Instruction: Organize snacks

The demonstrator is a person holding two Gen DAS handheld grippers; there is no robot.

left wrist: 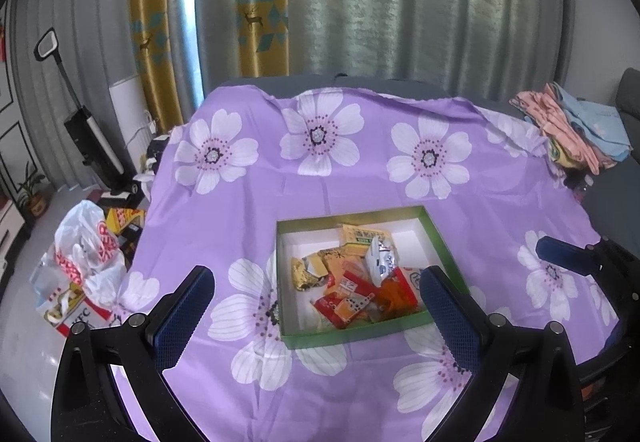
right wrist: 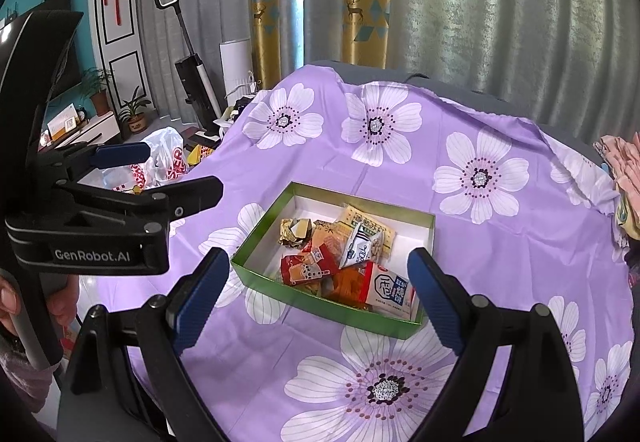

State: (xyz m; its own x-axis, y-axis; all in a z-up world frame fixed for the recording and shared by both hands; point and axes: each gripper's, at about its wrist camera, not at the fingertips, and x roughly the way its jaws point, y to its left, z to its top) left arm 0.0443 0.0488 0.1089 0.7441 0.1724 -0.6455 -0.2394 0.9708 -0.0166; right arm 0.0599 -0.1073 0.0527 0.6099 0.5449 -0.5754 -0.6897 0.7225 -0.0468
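A shallow green box (left wrist: 356,336) (right wrist: 280,292) with a white inside sits on the purple flowered cloth. It holds several snack packets (left wrist: 356,274) (right wrist: 340,258): gold, orange, red and white-and-blue ones. My left gripper (left wrist: 316,306) is open and empty, held above the table just in front of the box. My right gripper (right wrist: 318,282) is open and empty, also in front of the box. The left gripper also shows at the left edge of the right wrist view (right wrist: 160,174). A right gripper fingertip (left wrist: 568,256) shows at the right of the left wrist view.
The purple flowered cloth (left wrist: 400,182) (right wrist: 500,242) covers the table. Folded clothes (left wrist: 576,126) lie at its far right corner. White plastic bags (left wrist: 88,254) (right wrist: 164,158) lie on the floor to the left. A vacuum (left wrist: 92,138) stands by the curtains.
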